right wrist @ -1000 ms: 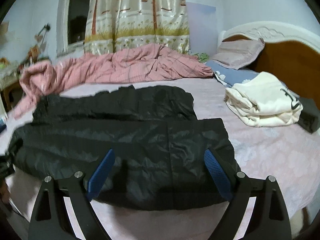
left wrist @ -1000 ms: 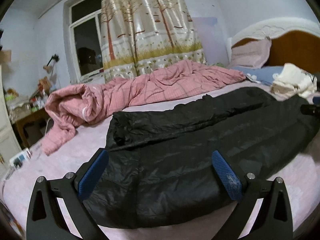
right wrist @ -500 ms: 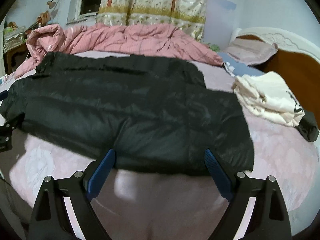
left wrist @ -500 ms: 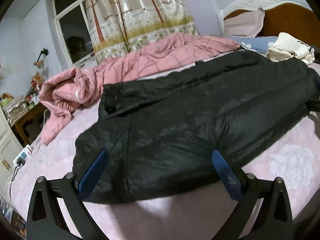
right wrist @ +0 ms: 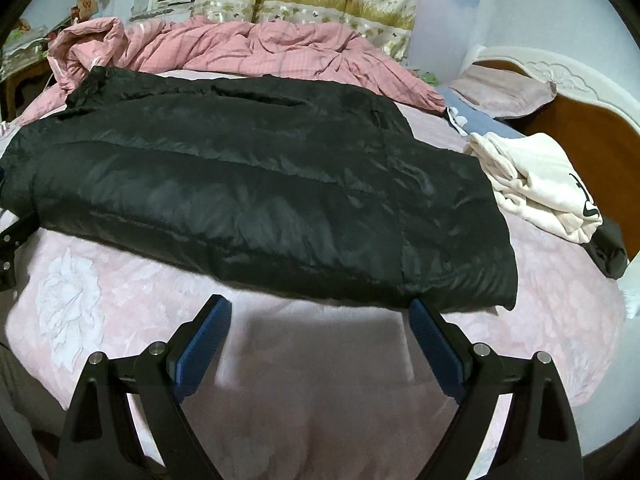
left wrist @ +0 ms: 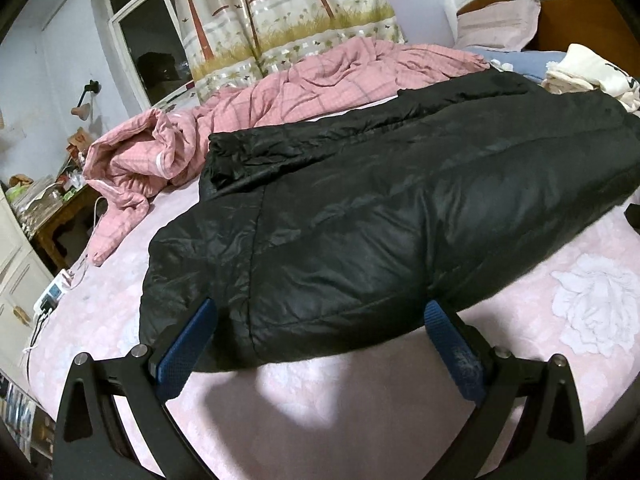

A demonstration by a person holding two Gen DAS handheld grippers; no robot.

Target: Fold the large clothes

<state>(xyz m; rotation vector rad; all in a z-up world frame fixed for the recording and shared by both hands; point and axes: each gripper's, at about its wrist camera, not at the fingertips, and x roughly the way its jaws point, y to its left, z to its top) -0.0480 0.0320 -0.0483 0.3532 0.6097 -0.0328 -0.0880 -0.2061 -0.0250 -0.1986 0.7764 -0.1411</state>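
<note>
A large black padded jacket lies folded lengthwise across the pink bed; it also shows in the right wrist view. My left gripper is open and empty, just short of the jacket's near left end. My right gripper is open and empty, just short of the jacket's near edge towards its right end. Neither gripper touches the cloth. The edge of the left gripper's frame shows at the far left of the right wrist view.
A crumpled pink checked quilt lies behind the jacket. Folded white clothes and a dark item lie by the headboard. Pink flowered sheet lies in front. A cluttered side table and power strip are at left.
Both grippers have pulled back and risen from the jacket's near edge. The jacket now lies flat on the bed, free of both grippers.
</note>
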